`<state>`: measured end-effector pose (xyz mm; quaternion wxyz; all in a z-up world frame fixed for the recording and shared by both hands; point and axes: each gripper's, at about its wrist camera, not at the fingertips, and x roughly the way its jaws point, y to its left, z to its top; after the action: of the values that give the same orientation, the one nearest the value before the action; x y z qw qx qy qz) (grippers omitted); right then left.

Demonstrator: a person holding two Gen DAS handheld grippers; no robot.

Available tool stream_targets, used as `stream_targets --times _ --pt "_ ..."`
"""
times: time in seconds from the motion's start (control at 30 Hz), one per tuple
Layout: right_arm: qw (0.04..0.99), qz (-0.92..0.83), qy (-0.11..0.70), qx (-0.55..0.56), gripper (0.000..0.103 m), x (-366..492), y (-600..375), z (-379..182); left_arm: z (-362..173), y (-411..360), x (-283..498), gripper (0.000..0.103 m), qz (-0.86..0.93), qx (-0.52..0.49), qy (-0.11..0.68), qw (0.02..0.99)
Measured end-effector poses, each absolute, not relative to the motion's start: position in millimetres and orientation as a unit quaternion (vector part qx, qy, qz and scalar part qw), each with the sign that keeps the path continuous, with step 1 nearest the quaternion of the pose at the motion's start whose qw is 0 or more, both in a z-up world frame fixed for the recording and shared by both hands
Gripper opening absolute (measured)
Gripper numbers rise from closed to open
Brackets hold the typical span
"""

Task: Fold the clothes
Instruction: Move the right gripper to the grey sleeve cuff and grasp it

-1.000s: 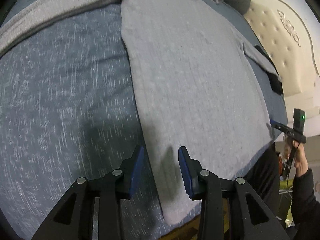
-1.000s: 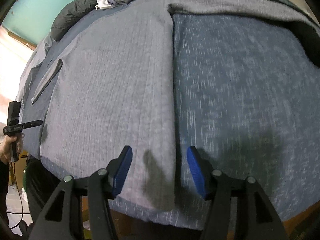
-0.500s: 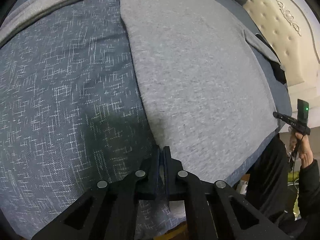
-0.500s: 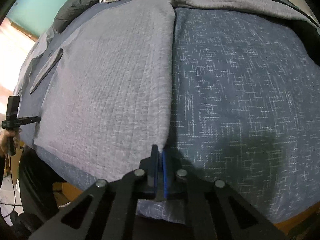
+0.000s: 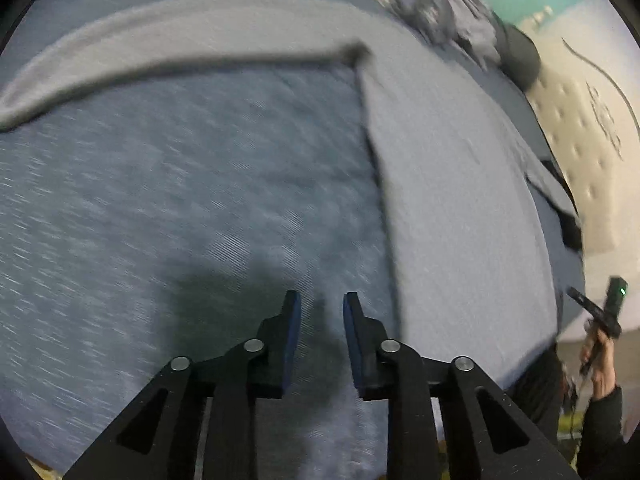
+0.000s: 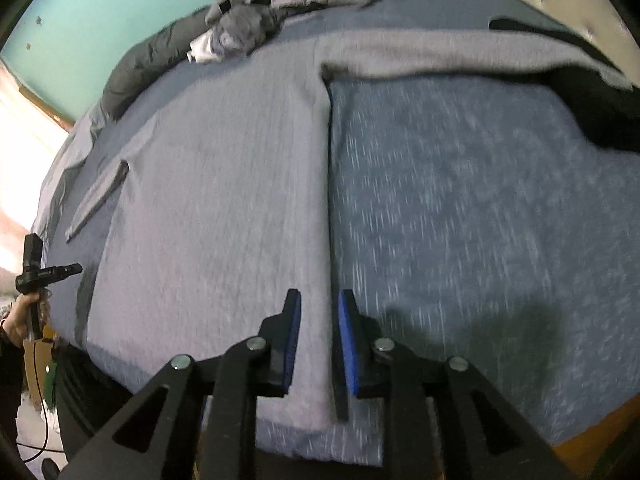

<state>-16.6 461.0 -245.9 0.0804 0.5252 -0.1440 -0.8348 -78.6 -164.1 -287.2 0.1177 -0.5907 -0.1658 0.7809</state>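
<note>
Straddling grey sweater point(image 6: 224, 216) edge, right gripper point(image 6: 319, 300) fingers parted, empty; left gripper point(image 5: 321, 300) parted over bedspread point(image 5: 180, 208), sweater just right.

Bed point(image 6: 480, 220) under blue flecked cover – wooden frame edge at lower right. Cream tufted headboard point(image 5: 588, 152) at bed's end. Teal wall point(image 6: 100, 12) behind – bright glare at far left.

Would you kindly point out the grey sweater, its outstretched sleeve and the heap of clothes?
grey sweater point(image 6: 224, 240): right wrist view, middle of its body.
outstretched sleeve point(image 5: 172, 40): left wrist view, middle of its length.
heap of clothes point(image 6: 280, 4): right wrist view, centre of the heap.
</note>
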Motion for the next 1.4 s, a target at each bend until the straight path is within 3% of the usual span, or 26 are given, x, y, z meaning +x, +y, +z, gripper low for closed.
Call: stream_targets --times 0.17,0.23,0.27,0.33,0.5,0.63,0.83,0.93,1.4 --pt "0.088 -0.844 -0.159 0.505 0.028 -42.3 453.3 -239.8 -281.2 -193.3 -91.9 0.031 0.801 -0.554 -0.210 0.089" --pt "0.085 -0.842 -0.180 0.501 0.041 -52.8 458.8 -243.1 -277.8 -199.1 -93.9 0.038 0.812 -0.538 -0.214 0.081" --pt "0.082 -0.842 -0.192 0.498 0.043 -57.8 462.2 -244.2 -276.7 -199.7 -94.4 0.041 0.817 -0.530 -0.214 0.077" --pt "0.072 -0.844 -0.213 0.487 0.045 -64.5 477.2 -241.9 -274.6 -194.0 -98.9 0.049 0.825 -0.513 -0.224 0.074" --pt "0.017 -0.854 -0.262 0.448 0.049 -86.0 533.5 -235.1 -268.7 -172.4 -105.0 0.051 0.838 -0.492 -0.223 0.075" --pt "-0.032 -0.860 -0.281 0.424 0.052 -98.7 583.7 -230.4 -266.9 -153.4 -108.2 0.063 0.844 -0.482 -0.222 0.075" --pt "-0.100 -0.863 -0.312 0.386 0.056 -112.2 660.9 -224.0 -268.3 -134.1 -115.6 0.073 0.843 -0.482 -0.228 0.074" --pt "-0.122 -0.861 -0.335 0.364 0.061 -111.7 694.9 -218.9 -267.8 -130.1 -117.7 0.074 0.843 -0.485 -0.221 0.070" --pt "-0.213 -0.846 -0.367 0.323 0.062 -113.6 798.8 -220.5 -257.6 -123.2 -123.1 0.075 0.850 -0.489 -0.188 0.052"
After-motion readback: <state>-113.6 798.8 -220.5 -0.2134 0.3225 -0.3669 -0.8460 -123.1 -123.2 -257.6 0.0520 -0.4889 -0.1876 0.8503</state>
